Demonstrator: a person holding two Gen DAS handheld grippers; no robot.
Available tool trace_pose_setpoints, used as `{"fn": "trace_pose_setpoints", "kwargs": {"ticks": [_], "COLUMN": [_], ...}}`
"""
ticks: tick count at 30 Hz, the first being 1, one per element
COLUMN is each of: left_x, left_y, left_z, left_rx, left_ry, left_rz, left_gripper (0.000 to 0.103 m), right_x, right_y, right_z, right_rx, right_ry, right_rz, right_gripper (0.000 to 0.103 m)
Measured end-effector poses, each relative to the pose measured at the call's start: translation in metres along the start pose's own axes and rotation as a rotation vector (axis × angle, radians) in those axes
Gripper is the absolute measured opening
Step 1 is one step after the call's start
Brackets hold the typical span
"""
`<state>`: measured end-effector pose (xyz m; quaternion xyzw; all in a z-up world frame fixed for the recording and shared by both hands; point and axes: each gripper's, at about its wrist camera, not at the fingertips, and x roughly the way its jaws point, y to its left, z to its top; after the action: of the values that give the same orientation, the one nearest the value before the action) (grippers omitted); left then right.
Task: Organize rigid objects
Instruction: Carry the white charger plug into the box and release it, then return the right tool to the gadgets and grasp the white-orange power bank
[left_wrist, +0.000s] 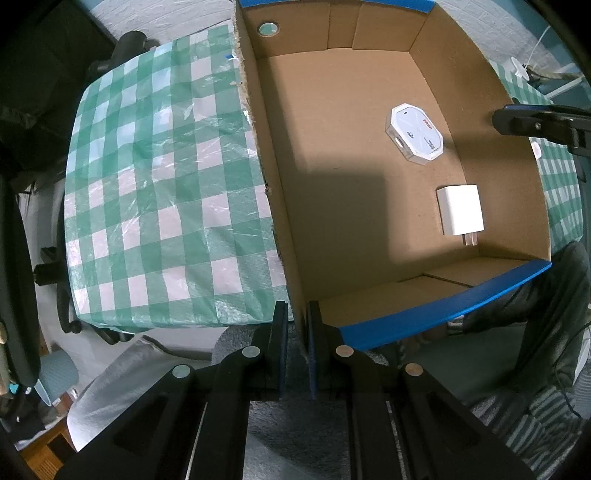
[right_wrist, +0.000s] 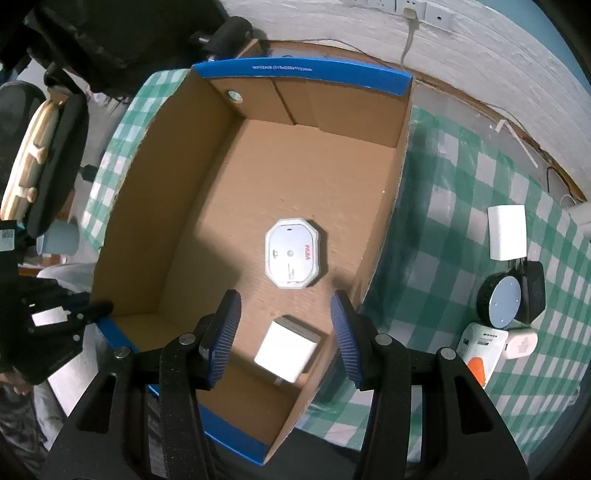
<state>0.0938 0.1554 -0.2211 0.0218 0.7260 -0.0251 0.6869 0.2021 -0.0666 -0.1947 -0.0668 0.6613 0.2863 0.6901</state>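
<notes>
Two white devices (right_wrist: 291, 257) (right_wrist: 287, 346) inside cardboard box (right_wrist: 207, 206)

Left tongs (left_wrist: 296, 332) clamped on cardboard box (left_wrist: 273, 177) wall; white charger (left_wrist: 460, 215) inside.

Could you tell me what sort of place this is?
Probably a room in a home or small office: a table under a green checked tablecloth, wall sockets on a white brick wall, and an office chair beside it.
</notes>
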Motion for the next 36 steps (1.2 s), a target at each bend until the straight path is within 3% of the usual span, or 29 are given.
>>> {"fn": "trace_pose_setpoints", "kwargs": {"ticks": [7,13,21,36], "left_x": [0.000,0.000,0.000,-0.001], "left_y": [0.001,0.001,0.000,-0.006], "left_z": [0.001,0.000,0.002,0.006], "left_rx": [0.002,0.002,0.003,0.013], "left_ry": [0.001,-0.001,0.000,0.000], "left_rz": [0.001,0.000,0.003,0.005], "left_gripper": [0.010,0.010,0.010,0.010], "right_x": [-0.021,-0.048,-0.059,-0.002], "right_y": [0.006,-0.006,-0.070,-0.192], "right_z": [-0.003,-0.012,-0.037,-0.085], "right_rx": [-0.014,0.003,0.106,0.309], "right_ry": [-0.058,-0.101,-0.105,0.023], "right_rz": [-0.006,-0.011,-0.057,-0.181], "right_gripper": [0.068,0.070,0.073,0.073]}}
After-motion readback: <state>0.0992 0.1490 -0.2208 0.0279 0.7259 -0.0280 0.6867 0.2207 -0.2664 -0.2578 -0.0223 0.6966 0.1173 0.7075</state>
